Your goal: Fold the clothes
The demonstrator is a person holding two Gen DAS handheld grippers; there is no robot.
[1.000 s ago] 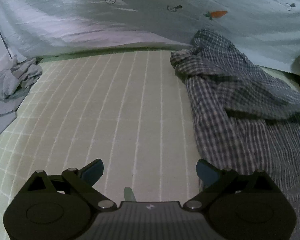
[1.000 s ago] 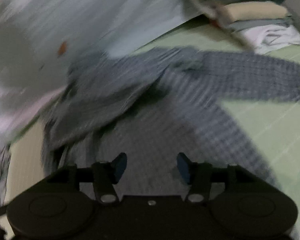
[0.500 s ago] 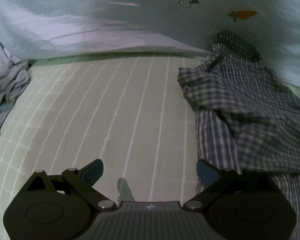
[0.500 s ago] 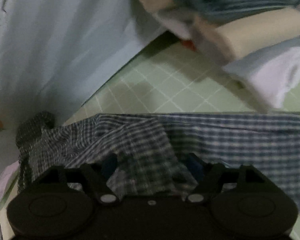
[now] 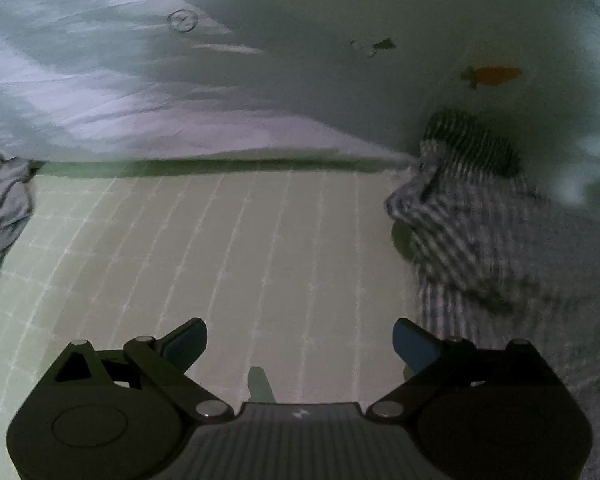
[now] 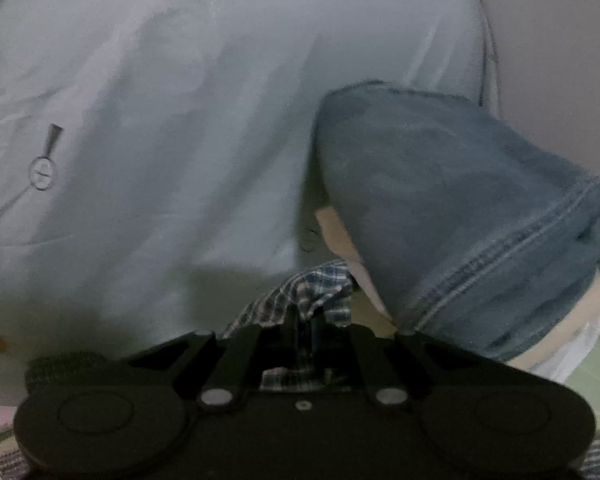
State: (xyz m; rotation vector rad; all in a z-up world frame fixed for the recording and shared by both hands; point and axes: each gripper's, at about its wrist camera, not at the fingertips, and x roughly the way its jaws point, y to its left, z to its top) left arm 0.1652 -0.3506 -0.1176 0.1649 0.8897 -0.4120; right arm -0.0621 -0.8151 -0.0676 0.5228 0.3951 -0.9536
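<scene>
Fabric of the plaid shirt (image 6: 320,288) is pinched between the closing jaws of the right gripper (image 6: 306,328); a bunched fold is seen standing up just above the fingers, and more of it shows beneath the gripper body. At two o'clock of that gripper, a folded stack (image 6: 460,220) is seen, with denim on top and a beige and a white layer under it at the lower right. The stack is set on the green mat (image 6: 596,376), a patch of which shows at four o'clock. Behind everything, from nine to twelve o'clock, a pale blanket (image 6: 160,100) with small printed figures is spread.

In the left wrist view, the left gripper (image 5: 299,340) is held spread wide, and nothing is found between its blue pads (image 5: 186,340). Below it the mat (image 5: 220,260), crossed by pale grid lines, is laid out bare toward twelve o'clock. The shirt (image 5: 480,240) is seen at two to three o'clock of this gripper, crumpled and blurred, its near edge just beside the right-hand finger; whether it is touched there cannot be told. The far end of the shirt is pushed up against the blanket (image 5: 260,80), which is draped across the top of the view and is printed with a carrot (image 5: 494,76) at one o'clock. At nine o'clock, a grey crumpled cloth (image 5: 4,208) is left at the edge of the mat.
</scene>
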